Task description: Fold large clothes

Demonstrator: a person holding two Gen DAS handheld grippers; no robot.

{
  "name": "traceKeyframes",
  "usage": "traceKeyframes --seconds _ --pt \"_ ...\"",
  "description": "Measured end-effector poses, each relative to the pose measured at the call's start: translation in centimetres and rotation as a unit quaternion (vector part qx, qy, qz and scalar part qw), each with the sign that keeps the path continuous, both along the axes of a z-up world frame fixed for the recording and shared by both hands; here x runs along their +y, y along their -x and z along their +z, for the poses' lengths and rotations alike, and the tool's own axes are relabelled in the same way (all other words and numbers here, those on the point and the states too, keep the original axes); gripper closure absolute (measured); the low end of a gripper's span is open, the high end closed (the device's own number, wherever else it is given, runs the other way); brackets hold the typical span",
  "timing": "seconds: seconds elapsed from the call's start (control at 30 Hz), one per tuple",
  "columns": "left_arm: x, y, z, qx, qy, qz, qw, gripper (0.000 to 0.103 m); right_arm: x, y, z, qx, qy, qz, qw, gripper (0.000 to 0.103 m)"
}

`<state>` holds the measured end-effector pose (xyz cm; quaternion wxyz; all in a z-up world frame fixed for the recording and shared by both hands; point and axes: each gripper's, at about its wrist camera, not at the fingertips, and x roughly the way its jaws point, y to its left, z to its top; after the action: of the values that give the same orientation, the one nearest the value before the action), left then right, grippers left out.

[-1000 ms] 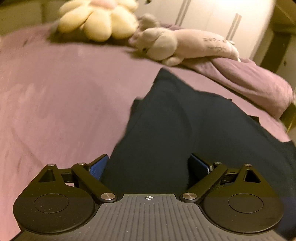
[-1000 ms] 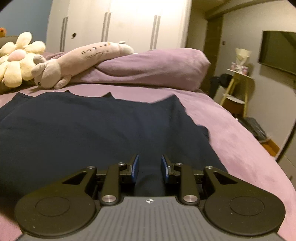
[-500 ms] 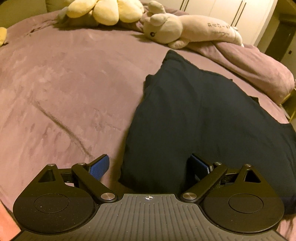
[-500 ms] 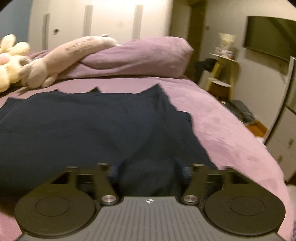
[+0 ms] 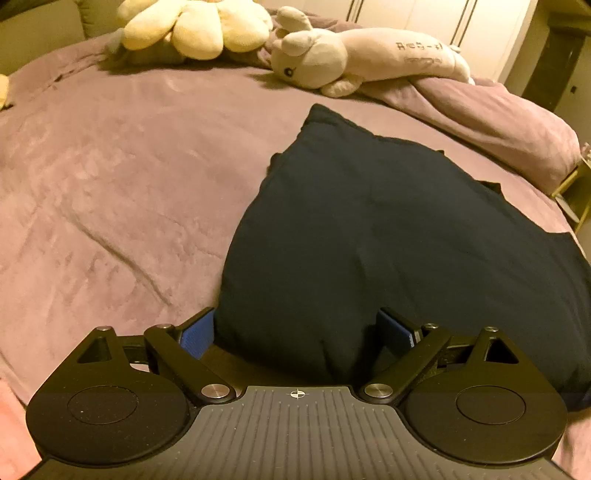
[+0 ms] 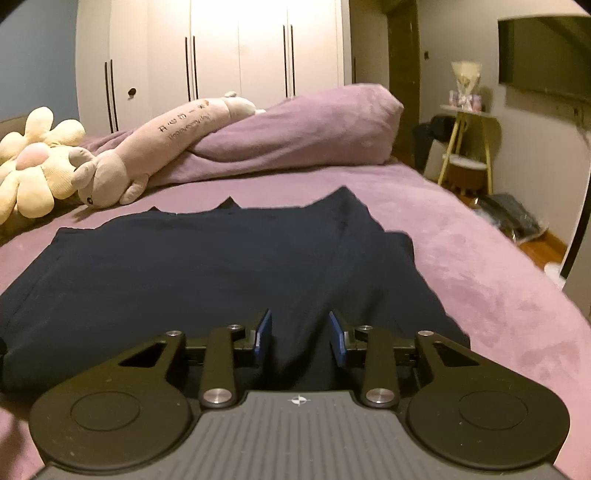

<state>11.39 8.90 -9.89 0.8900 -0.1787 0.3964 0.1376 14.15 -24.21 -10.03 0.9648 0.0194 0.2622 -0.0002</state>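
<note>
A large dark navy garment (image 5: 369, 240) lies spread flat on the purple bed (image 5: 110, 184); it also shows in the right wrist view (image 6: 203, 266). My left gripper (image 5: 295, 332) is open wide, its blue pads on either side of the garment's near left corner, low over the cloth. My right gripper (image 6: 300, 334) is open, its pads a moderate way apart, over the garment's near edge toward its right side. A fold ridge runs away from it. Neither gripper holds cloth.
A yellow flower plush (image 5: 192, 26) and a long pink plush animal (image 5: 369, 59) lie at the head of the bed. A bunched purple duvet (image 6: 303, 129) lies behind the garment. White wardrobes (image 6: 221, 55), a small side table (image 6: 467, 147) and a wall TV (image 6: 546, 55) stand beyond.
My right gripper has opened from nearly shut and let go of the cloth. My left gripper stayed open and drew back, so more of the garment and bed shows.
</note>
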Motion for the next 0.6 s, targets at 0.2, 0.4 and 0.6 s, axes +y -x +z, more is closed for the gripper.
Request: traceKeyframes --seconds 0.2,0.4,0.6 --pt "1.7 0.6 -0.3 0.001 0.029 0.022 0.9993 0.01 -2.8 0.1 0.2 0.0 -0.021 -0.048 0.999 0.07" --pt "2.4 1.8 -0.9 -0.005 0.083 0.005 0.9965 0.01 -3.4 1.4 0.5 -0.012 -0.029 -0.024 0.999 0.074" --pt "4.4 2.4 -3.1 -0.028 0.248 0.004 0.9682 0.01 -1.0 1.1 1.1 -0.004 -0.049 0.009 0.999 0.098"
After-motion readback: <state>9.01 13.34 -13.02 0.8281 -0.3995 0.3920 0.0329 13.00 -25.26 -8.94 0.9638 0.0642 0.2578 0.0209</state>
